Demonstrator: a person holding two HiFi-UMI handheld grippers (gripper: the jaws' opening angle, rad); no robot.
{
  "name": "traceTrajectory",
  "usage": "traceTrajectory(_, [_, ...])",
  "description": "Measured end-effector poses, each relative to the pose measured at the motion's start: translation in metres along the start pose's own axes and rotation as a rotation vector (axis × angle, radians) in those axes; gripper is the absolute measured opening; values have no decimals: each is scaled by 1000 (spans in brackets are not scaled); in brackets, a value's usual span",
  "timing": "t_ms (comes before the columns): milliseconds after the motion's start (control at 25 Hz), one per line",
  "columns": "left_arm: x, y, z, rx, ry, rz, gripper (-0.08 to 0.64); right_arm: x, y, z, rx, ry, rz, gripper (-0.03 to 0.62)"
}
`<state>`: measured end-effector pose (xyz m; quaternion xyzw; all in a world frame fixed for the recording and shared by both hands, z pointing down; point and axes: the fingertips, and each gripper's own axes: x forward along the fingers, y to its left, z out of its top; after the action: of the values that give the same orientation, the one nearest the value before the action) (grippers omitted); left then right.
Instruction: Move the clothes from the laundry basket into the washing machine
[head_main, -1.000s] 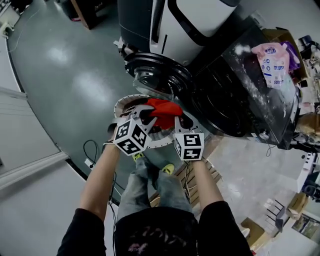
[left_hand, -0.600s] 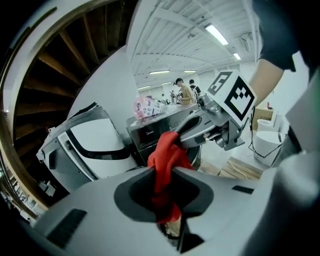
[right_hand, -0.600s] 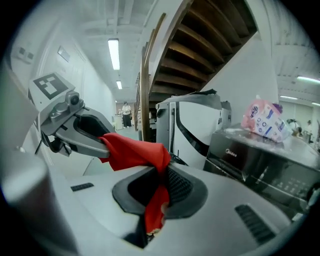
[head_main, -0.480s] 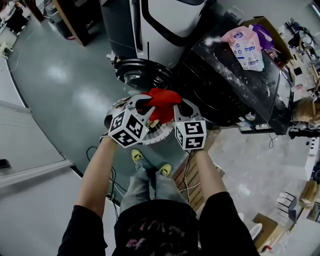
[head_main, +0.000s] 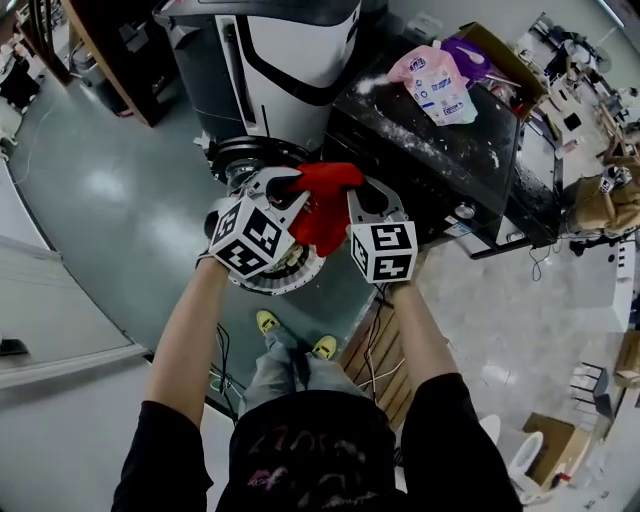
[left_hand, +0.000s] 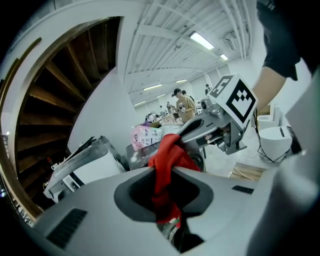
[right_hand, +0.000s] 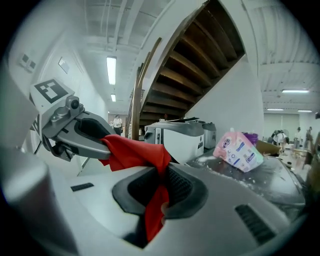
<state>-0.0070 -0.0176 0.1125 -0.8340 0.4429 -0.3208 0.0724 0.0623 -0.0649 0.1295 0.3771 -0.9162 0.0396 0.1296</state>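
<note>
1. Closest to the camera are the person's black printed top (head_main: 310, 455) and blue jeans (head_main: 290, 370). Yellow shoes (head_main: 266, 322) stand on the grey floor (head_main: 110, 200) below.
2. Both bare forearms reach forward, each hand holding a grey two-jaw gripper with a black-and-white marker cube.
3. The left gripper (head_main: 283, 183) has its jaws drawn nearly together, pinching a fold of the crumpled red cloth garment (head_main: 325, 205). A bunched end of the cloth hangs down through the gap between them.
4. The right gripper (head_main: 360, 190) is likewise almost closed and clamps the other side of the same garment, with a strip of red trailing between its jaws.
5. The garment is stretched between the two gripper tips, held up off the round white plastic laundry basket (head_main: 285, 282), which shows beneath the grippers.
6. Just beyond the garment is the black front-loading washing machine (head_main: 440, 150). Its round door (head_main: 245, 155) is swung open at the left.
7. A pink printed refill pouch (head_main: 432, 82) lies on the dusty top of the machine.
8. Farther back, to the left of the pouch, stands a white and dark grey appliance (head_main: 285, 60).
</note>
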Motion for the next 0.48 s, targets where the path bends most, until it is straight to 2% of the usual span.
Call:
traceTrajectory(240, [26,-14,61,66,-71,-43,69,-39,-55,21,-7,-36,-90,34])
traceTrajectory(480, [56,-41,102,127,-99,-98,69,-76,-102,20,-9,-42,-161,34])
